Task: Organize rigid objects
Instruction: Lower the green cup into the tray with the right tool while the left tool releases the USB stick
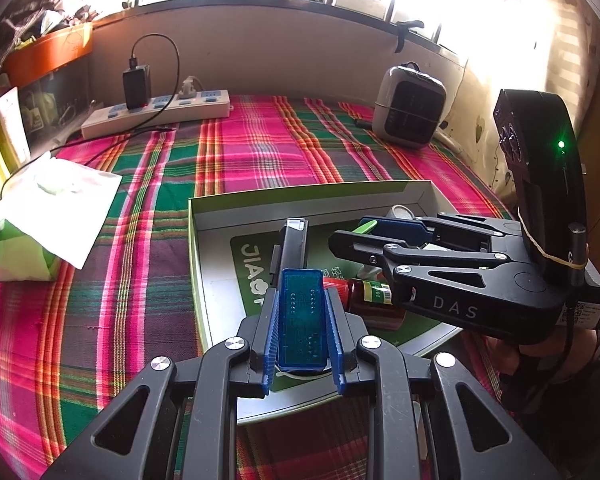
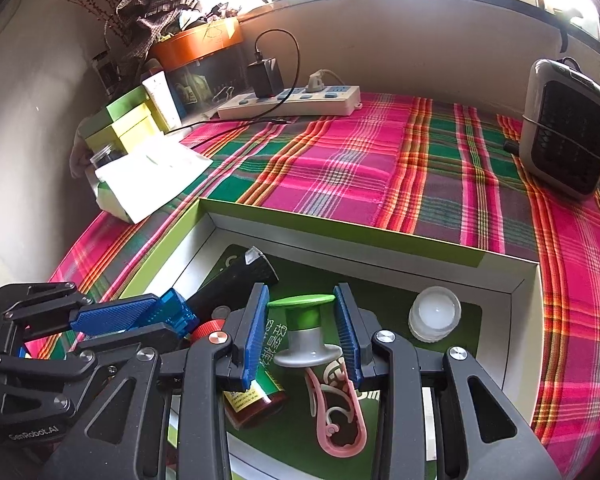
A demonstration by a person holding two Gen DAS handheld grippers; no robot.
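My left gripper [image 1: 304,294] is shut on a translucent blue plastic module [image 1: 302,320], held upright over the near part of a shallow green-rimmed box [image 1: 300,196]. My right gripper [image 2: 301,294] is shut on a stopper with a green top and grey base [image 2: 302,320], above the box floor. In the box [image 2: 340,228] lie a black torch [image 2: 236,284], a brown bottle with a red cap [image 2: 256,400], a white round cap [image 2: 434,316] and a pink clip [image 2: 340,420]. The left gripper [image 2: 156,320] shows at the left of the right wrist view, and the right gripper [image 1: 364,232] at the right of the left wrist view.
A plaid cloth [image 1: 240,152] covers the surface. A white power strip [image 1: 156,114] with a black charger lies at the back. A grey heater-like unit [image 1: 410,108] stands back right, and a tissue pack [image 1: 48,204] lies left. Small boxes [image 2: 128,120] stack by the left wall.
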